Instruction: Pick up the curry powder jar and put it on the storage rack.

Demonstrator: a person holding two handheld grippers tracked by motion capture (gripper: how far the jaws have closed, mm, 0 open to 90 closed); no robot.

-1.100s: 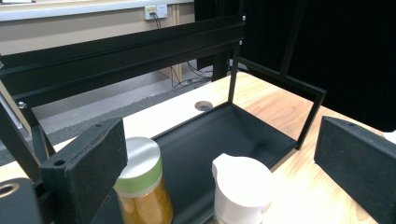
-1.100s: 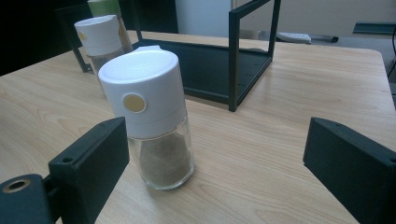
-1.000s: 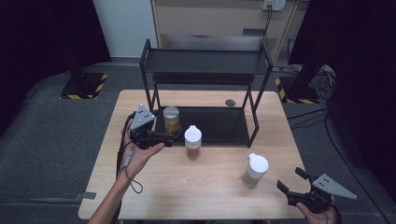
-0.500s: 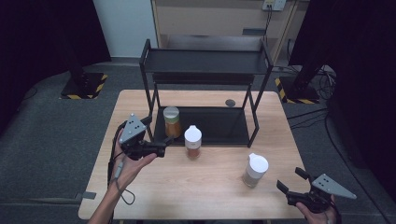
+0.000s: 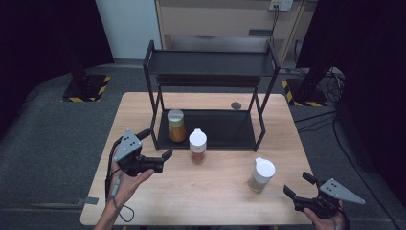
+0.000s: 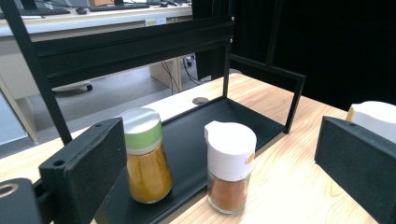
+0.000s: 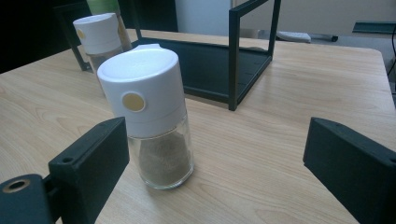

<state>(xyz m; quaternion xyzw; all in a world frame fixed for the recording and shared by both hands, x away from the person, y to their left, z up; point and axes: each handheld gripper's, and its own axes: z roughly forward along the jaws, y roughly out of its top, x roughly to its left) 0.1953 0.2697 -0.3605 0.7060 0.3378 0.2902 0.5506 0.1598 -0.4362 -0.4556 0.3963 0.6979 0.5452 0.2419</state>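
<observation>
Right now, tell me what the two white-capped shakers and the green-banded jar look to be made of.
White-capped shaker with brown spice, white-capped shaker near the right gripper: clear glass or hard plastic bodies showing contents, matte white plastic caps. Green-banded jar: transparent, likely glass; brushed, metal-looking silver lid.

A black two-tier rack [image 5: 210, 72] stands on a wooden table [image 5: 287, 143], hazard-striped stand bases [image 5: 86, 88] behind.

Ahead of your grippers, past the wooden table [image 5: 287, 120], you've got grey floor [image 5: 57, 139], a pale cabinet [image 5: 215, 19] against the back wall and black curtains [image 5: 43, 33] on both sides; yellow-black striped stand feet [image 5: 86, 91] flank it.
</observation>
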